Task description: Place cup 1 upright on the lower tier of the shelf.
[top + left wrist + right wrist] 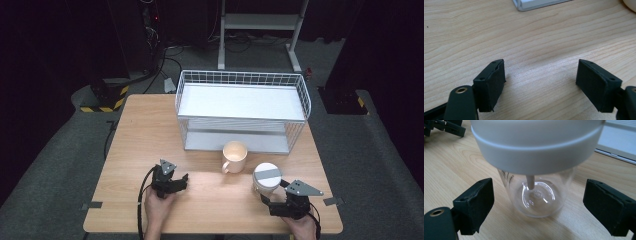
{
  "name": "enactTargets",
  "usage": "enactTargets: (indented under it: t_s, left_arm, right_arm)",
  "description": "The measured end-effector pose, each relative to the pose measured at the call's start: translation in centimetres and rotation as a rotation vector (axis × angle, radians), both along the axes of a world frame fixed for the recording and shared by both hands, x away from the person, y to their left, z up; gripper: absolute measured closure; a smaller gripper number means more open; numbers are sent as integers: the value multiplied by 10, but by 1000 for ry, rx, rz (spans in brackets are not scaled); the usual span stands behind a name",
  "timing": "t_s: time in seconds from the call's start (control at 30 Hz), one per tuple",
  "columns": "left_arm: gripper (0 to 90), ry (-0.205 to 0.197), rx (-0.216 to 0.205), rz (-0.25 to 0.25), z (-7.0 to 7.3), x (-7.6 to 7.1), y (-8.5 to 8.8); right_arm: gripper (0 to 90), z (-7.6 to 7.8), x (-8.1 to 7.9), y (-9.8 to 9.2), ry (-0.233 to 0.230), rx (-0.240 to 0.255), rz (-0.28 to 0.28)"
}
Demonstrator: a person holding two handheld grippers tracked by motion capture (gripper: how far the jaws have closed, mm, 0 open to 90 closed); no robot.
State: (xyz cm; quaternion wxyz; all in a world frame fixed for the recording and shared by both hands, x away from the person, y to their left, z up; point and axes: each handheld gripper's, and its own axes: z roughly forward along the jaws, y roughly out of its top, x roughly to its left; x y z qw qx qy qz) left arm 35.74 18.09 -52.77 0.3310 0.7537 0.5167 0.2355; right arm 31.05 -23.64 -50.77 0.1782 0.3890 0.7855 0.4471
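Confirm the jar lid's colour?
White lid with a grey strip across the top; high view shows it best.

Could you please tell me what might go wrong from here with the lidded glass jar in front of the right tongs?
1. The right tongs stand open around the glass jar without touching; closing off-centre could tip it.
2. The wide white lid makes it top-heavy.
3. The cream mug stands close by and could be knocked.

On the table (150, 130), the wire rack (242, 110) stands at your far side. Before it sits the mug (234, 156), with the lidded jar (266, 178) to its right. Your left gripper (184, 181) rests left of the mug; your right gripper (270, 195) lies just behind the jar, nearest you.
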Motion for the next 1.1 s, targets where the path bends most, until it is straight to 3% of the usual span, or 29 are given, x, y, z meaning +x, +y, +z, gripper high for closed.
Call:
enactTargets:
  t_s: [0.63, 1.1]
  left_arm:
    - [235, 0, 0, 1, 0, 0, 0]
    - [234, 0, 0, 1, 0, 0, 0]
  right_arm:
    - [100, 4, 17, 19, -16, -24, 23]
    - [175, 4, 22, 21, -28, -36, 24]
